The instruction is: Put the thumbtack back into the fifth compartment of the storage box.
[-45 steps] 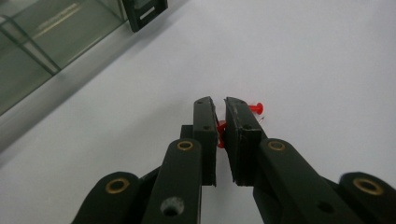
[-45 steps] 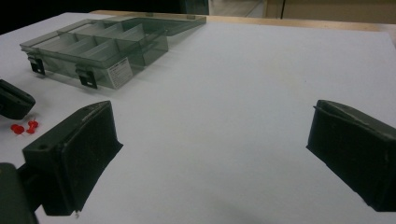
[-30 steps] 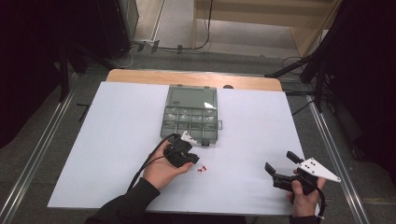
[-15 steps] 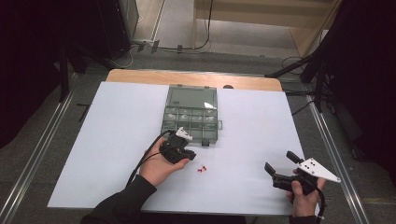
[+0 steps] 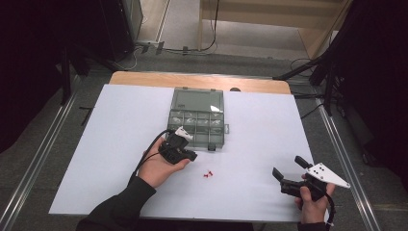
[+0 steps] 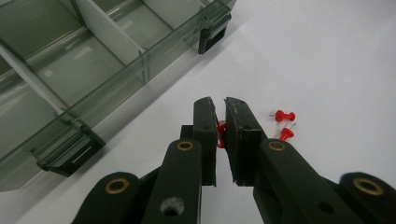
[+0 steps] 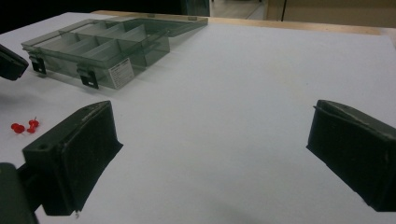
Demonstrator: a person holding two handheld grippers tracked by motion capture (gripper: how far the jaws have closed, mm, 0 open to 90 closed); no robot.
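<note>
**Jaws pinching one red pin, lifting toward the box**

Jaws of the left gripper [image 6: 220,122] are closing almost flat together, with a red pushpin [image 6: 221,134] caught in the narrow slit between them; a sliver of its head is peeking out. Compared with a second ago, when this gripper was sitting low over the little cluster of pins, it is now standing higher and nearer the front edge of the compartment box [image 5: 198,118], and the pins left on the paper are lying in the open. That is suggesting the pick has succeeded and the carry to a compartment is under way.

Two loose pushpins [image 5: 208,175] are lying just beside each other on the white worktop [image 5: 120,144], near the left gripper and apart from the box. The box is resting open, its lid folded away from the person, its clear dividers forming rows of cells.

Farther out, the right gripper [image 5: 288,174] is hovering near the right front corner of the worktop, jaws spread wide and gripping nothing, well apart from everything else.

How firmly the pin is being held is hard to judge, since its point and most of its body are hidden between the jaws. Whether any cells already contain pins is unclear; glare on the plastic is masking them.
</note>
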